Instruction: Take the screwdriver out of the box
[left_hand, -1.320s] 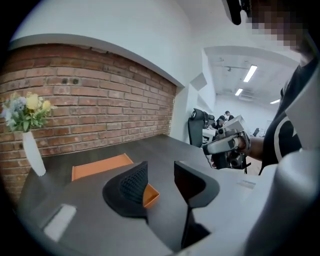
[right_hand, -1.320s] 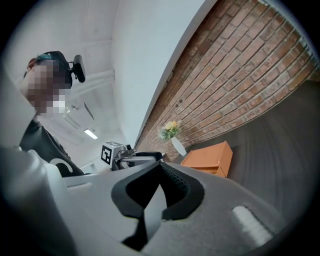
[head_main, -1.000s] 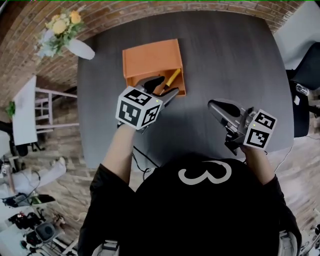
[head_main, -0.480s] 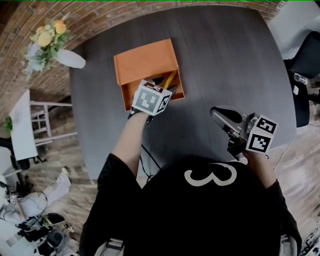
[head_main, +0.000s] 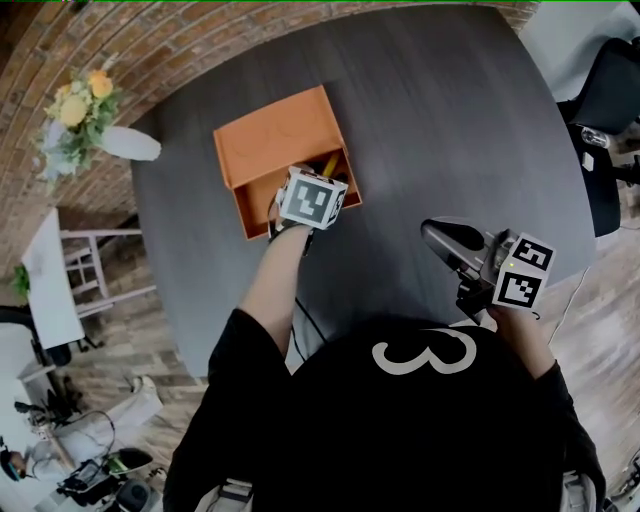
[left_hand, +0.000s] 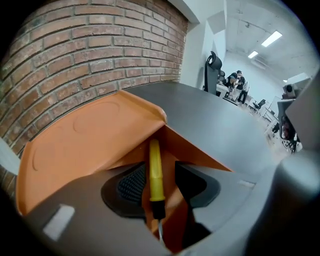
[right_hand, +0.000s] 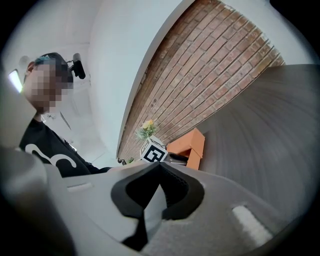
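Observation:
An orange box (head_main: 268, 152) sits open on the dark table (head_main: 450, 120). Inside it lies a screwdriver with a yellow handle (left_hand: 155, 172), its metal shaft pointing back toward the gripper. My left gripper (left_hand: 165, 186) points steeply down into the box, and only its marker cube (head_main: 313, 198) shows in the head view. Its jaws are closing with the handle between them; the handle sits close to the left pad (left_hand: 131, 184), with a gap to the right pad. My right gripper (head_main: 442, 238) hovers over the table's near right part, jaws together and empty.
A white vase of flowers (head_main: 90, 115) stands by the brick wall at the table's far left corner. A white side table (head_main: 55, 290) is on the floor to the left, and a dark office chair (head_main: 610, 90) to the right.
My left gripper has dropped from above the box's front edge down into the box, and its marker cube now covers most of the screwdriver. The right gripper has barely moved.

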